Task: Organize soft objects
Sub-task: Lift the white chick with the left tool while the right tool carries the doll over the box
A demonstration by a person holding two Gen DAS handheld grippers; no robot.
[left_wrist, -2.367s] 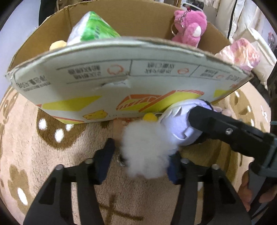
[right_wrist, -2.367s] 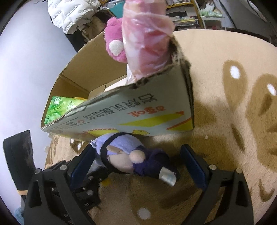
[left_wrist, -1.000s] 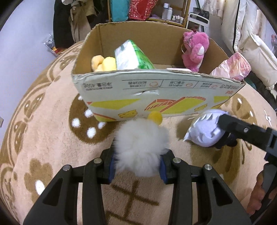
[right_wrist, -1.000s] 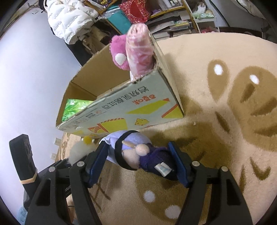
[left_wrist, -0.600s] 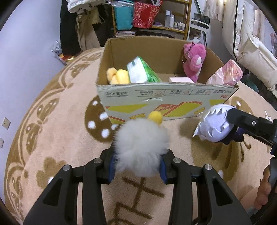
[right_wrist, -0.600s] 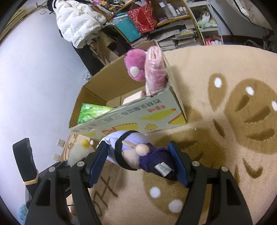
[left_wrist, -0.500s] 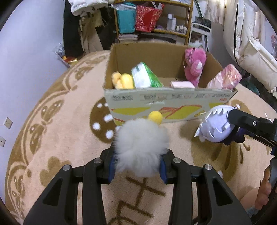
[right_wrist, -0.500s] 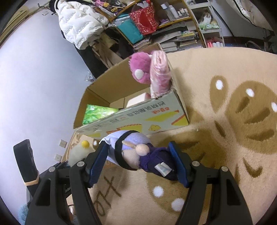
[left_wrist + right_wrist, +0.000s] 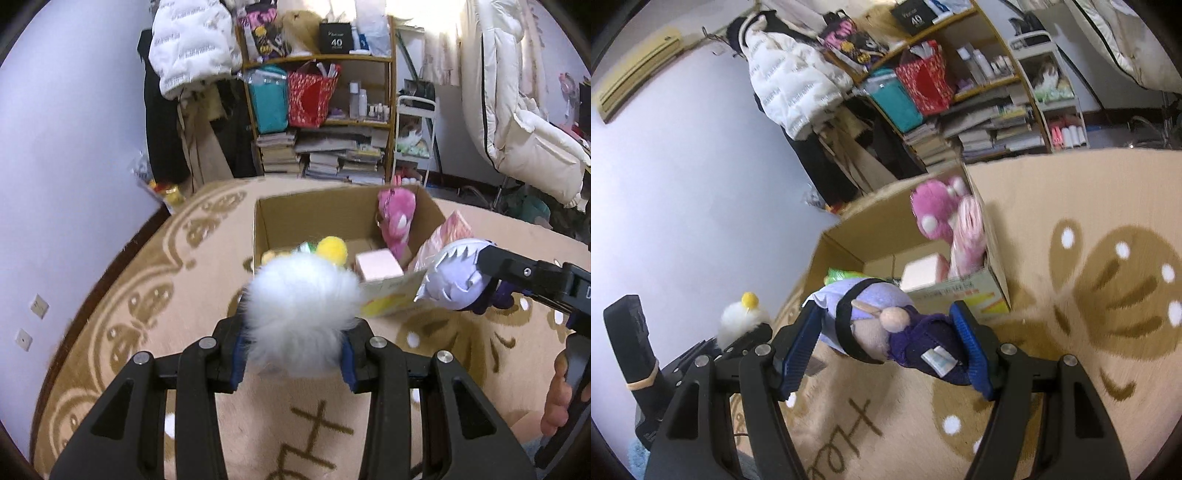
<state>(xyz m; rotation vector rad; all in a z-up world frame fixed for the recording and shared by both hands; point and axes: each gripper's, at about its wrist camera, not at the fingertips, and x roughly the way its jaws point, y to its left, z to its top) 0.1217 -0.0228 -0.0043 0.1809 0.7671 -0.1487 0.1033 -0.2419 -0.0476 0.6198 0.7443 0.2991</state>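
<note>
Even, bright indoor light, soft shadows, heavy fisheye bend + dark corners, slight motion blur mid-frame.

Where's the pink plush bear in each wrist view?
Left wrist: pink plush bear upper right of centre, at the cardboard box's far right corner.
Right wrist: pink plush bear above centre, same corner, beside the pink wrapped pack.
Shared landmark: the cardboard box.

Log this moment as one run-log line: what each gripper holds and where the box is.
left gripper: shut on white pompom toy | right gripper: shut on purple plush doll | cardboard box: open, ahead on rug
</note>
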